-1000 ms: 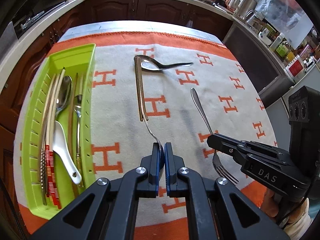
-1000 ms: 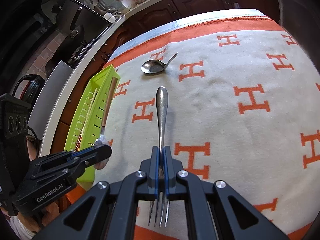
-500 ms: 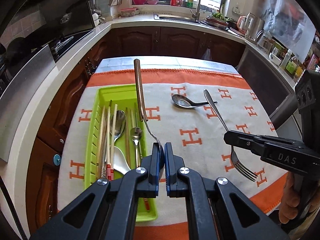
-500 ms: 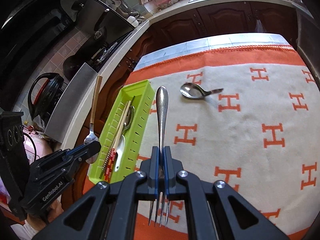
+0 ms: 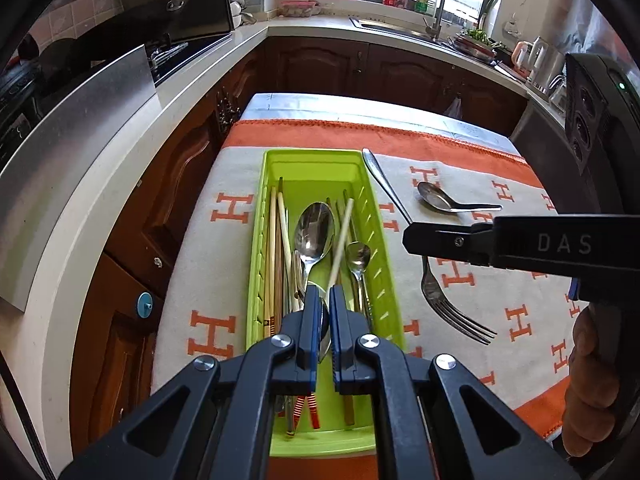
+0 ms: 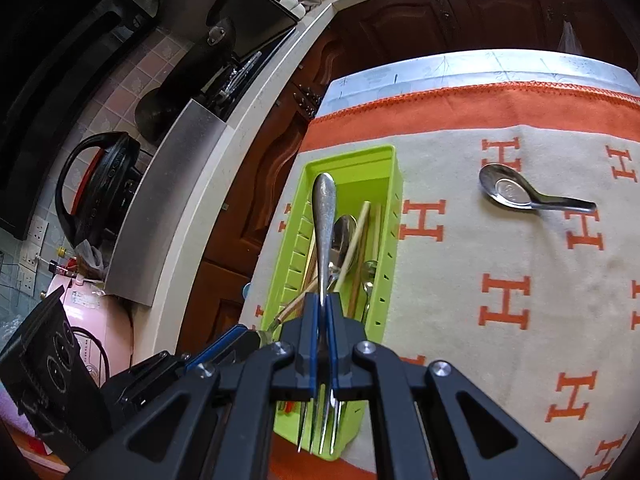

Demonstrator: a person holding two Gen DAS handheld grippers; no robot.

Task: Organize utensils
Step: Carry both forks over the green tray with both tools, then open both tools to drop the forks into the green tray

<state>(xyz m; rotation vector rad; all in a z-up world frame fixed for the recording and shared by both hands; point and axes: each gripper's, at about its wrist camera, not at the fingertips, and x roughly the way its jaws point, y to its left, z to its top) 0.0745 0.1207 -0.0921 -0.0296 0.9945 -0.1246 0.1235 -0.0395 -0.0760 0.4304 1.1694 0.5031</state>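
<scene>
Your desk [image 5: 192, 248] is wearing an orange-lettered cloth, with the green tray [image 5: 370, 216] lying at its nine o'clock side. Your right tongs [image 6: 322, 344] are pinching a fork [image 6: 325, 216] above that tray. Your left tongs [image 5: 325, 332] are pinching a spoon [image 5: 323, 330] over it. A soup spoon [image 6: 520, 192] is lying at two o'clock.
</scene>
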